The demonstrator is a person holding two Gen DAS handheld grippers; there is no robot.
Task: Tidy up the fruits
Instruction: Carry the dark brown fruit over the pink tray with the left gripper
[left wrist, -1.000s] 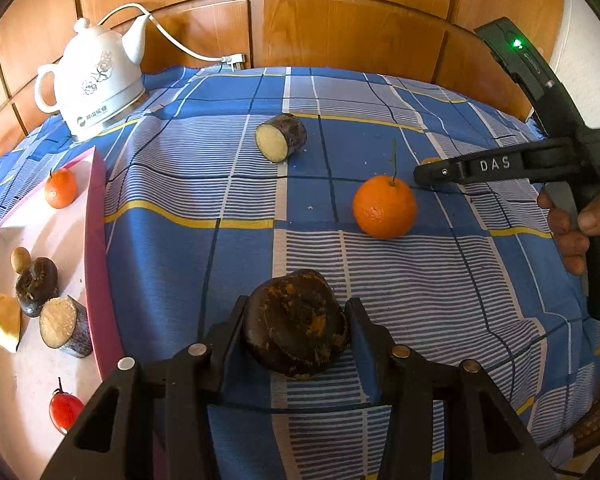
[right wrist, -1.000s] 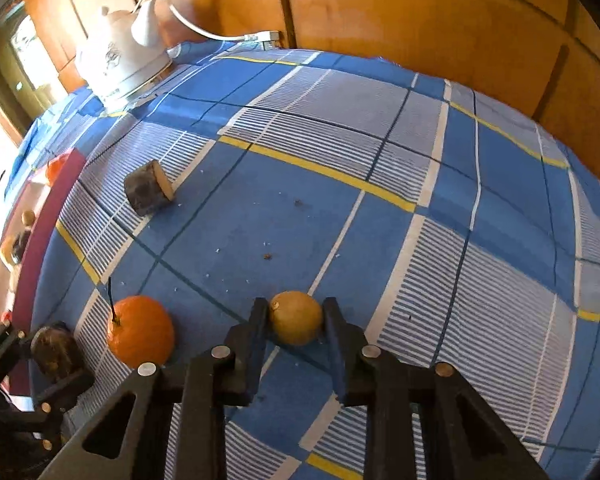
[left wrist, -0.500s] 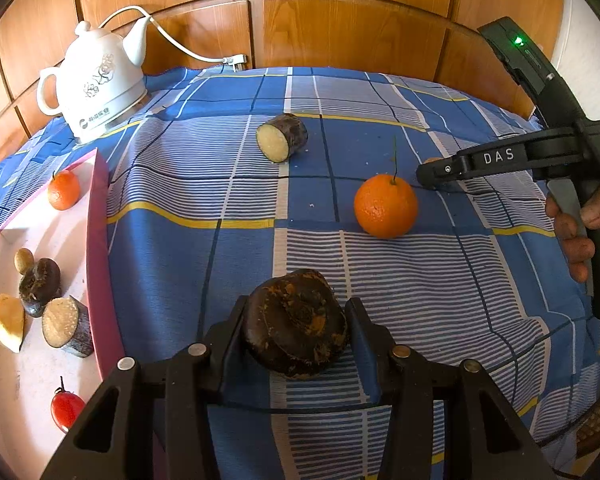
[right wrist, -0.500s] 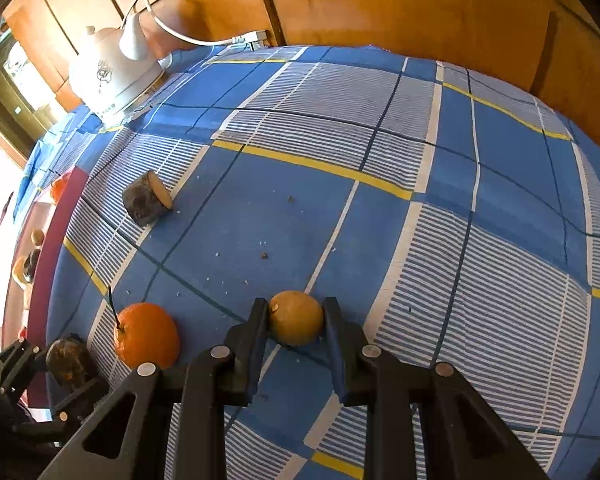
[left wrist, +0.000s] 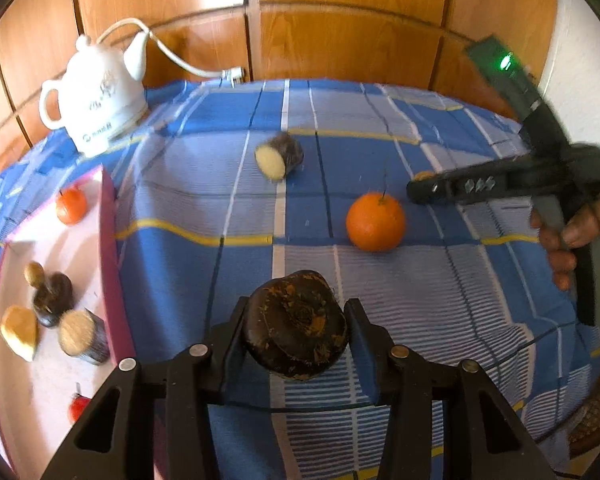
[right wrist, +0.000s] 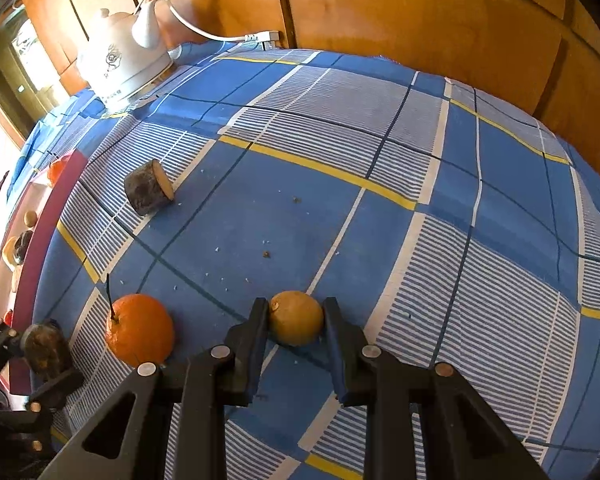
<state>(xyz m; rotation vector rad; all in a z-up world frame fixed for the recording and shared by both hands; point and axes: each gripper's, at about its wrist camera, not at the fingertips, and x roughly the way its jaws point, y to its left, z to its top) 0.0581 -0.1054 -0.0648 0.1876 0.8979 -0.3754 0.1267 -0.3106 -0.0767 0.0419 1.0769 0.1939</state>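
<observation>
Currently the left gripper (left wrist: pixel 296 330) is clamped on a dark, rough brown fruit (left wrist: pixel 296 326), both pads pressing its sides above the blue checked cloth (left wrist: pixel 420 300). The right gripper (right wrist: pixel 296 322) pinches a small yellow-brown fruit (right wrist: pixel 296 323) resting on the cloth; from the left wrist view that fruit is almost wholly hidden behind the gripper's fingers. An orange (left wrist: pixel 375 222) with a thin stem lies on the cloth between the two grippers, touching neither. A cut dark-skinned piece (left wrist: pixel 280 156) lies farther back, near a white kettle (left wrist: pixel 96 100). At the left edge, a pink-rimmed tray (left wrist: pixel 110 240) is cut off by the frame; its contents are blurred, possibly two small orange-red fruits, two cut pieces and dark lumps. A hand (left wrist: pixel 572 236) shows only partly.
</observation>
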